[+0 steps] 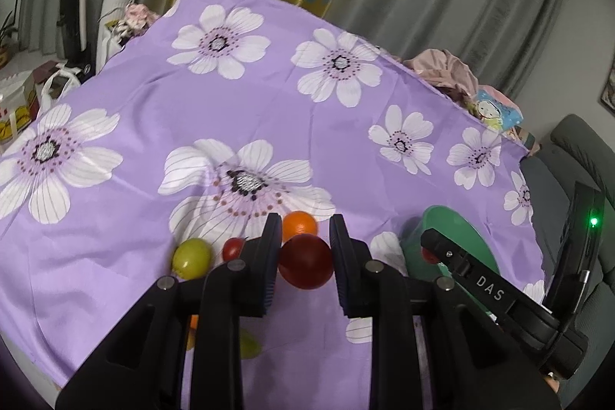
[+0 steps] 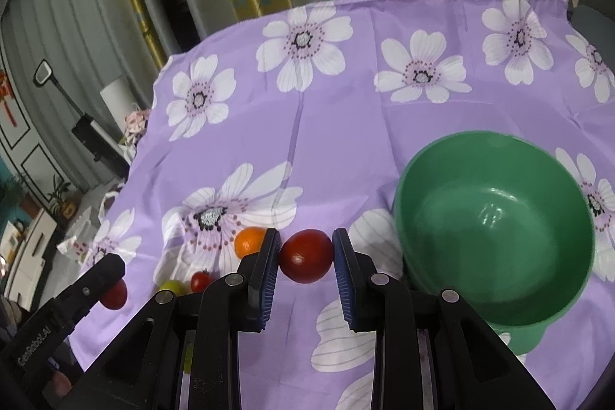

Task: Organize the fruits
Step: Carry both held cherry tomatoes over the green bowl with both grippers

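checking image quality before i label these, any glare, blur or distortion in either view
Left wrist view: strong fisheye bending with dark corners; the yellow-green fruit looks slightly smeared, and the red fruit in the left hand-held gripper is dim. Right wrist view: same curved edges; soft glare streaks inside the green bowl and a small highlight on the red fruit.

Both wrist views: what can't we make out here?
- Left wrist: green bowl mostly behind the right gripper; inside unseen.
- Left wrist: yellow-green and orange pieces under the left gripper; its body hides most of them.
- Right wrist: green fruit half hidden behind the right gripper.
- Right wrist: left gripper's fruit partly covered by its finger.
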The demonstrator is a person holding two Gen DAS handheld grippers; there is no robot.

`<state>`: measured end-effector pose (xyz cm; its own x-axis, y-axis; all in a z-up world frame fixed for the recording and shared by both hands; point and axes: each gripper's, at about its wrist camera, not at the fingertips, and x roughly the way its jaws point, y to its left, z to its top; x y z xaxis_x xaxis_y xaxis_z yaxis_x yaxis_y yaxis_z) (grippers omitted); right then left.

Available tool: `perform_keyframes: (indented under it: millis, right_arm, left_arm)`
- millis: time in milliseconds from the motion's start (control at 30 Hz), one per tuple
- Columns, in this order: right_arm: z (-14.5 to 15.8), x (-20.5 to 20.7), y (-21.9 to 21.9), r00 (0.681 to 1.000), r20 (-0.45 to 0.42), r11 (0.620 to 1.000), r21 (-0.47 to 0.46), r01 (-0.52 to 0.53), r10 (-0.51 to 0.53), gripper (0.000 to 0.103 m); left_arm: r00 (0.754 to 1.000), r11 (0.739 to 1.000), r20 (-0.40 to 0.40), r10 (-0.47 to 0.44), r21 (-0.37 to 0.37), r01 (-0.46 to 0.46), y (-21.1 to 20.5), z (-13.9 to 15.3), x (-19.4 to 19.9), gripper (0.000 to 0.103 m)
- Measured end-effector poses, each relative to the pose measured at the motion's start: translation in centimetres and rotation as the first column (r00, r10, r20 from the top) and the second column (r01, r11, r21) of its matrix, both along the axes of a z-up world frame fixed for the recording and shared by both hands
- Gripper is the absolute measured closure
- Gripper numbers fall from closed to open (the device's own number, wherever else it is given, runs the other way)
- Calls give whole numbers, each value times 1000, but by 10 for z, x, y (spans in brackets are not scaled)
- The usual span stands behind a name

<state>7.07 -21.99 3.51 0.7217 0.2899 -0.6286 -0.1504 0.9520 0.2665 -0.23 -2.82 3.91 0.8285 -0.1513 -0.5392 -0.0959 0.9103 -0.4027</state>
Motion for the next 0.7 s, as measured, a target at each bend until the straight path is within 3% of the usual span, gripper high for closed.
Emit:
perform_keyframes:
  millis: [700]
  right_arm:
    - [20,-8,-58,991,56,990,77,117,-122,73]
  left_arm:
    - [991,992,34,-127,8,127,-62,30,25,78]
